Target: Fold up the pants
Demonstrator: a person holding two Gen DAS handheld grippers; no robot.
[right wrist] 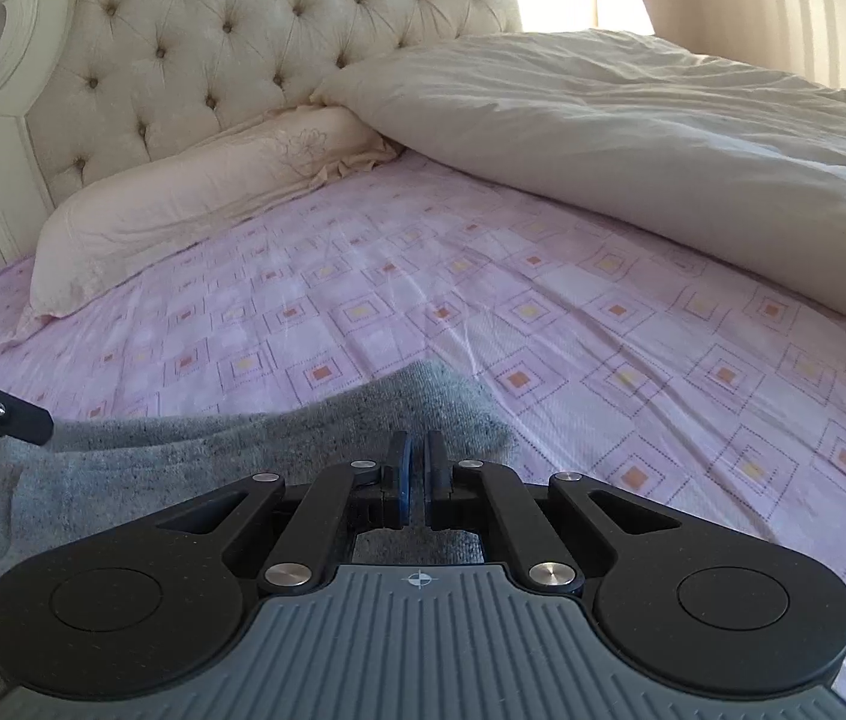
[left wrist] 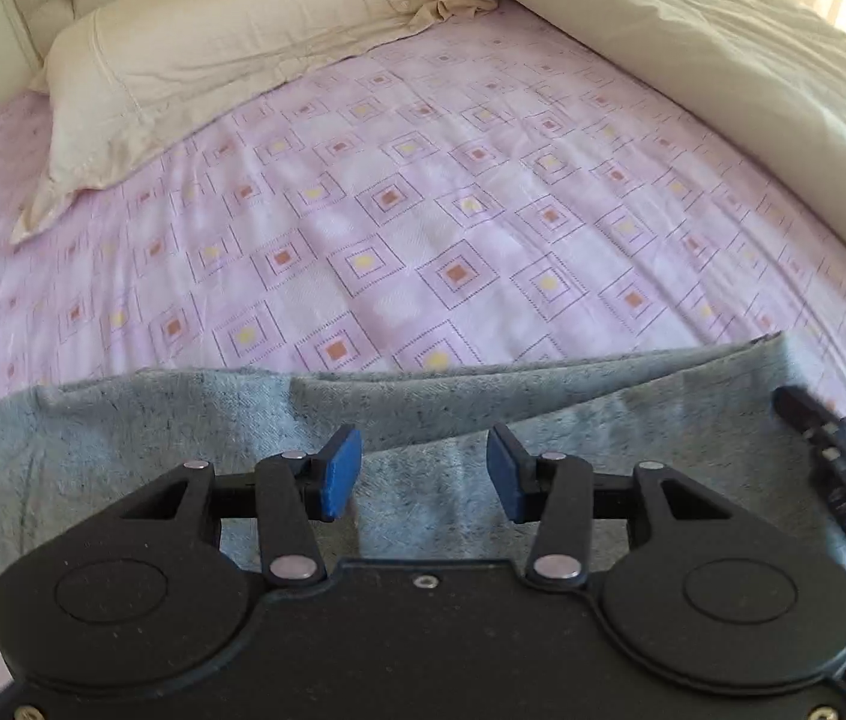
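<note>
My left gripper wide open, blue pads apart, just above grey pants, holding nothing. Pants lie flat on pink bed sheet, near front edge of bed, one layer folded over other. My right gripper squeezed nearly closed at right end of pants; can't tell if cloth is pinched between pads. Cream pillow and duvet well behind, by headboard.
</note>
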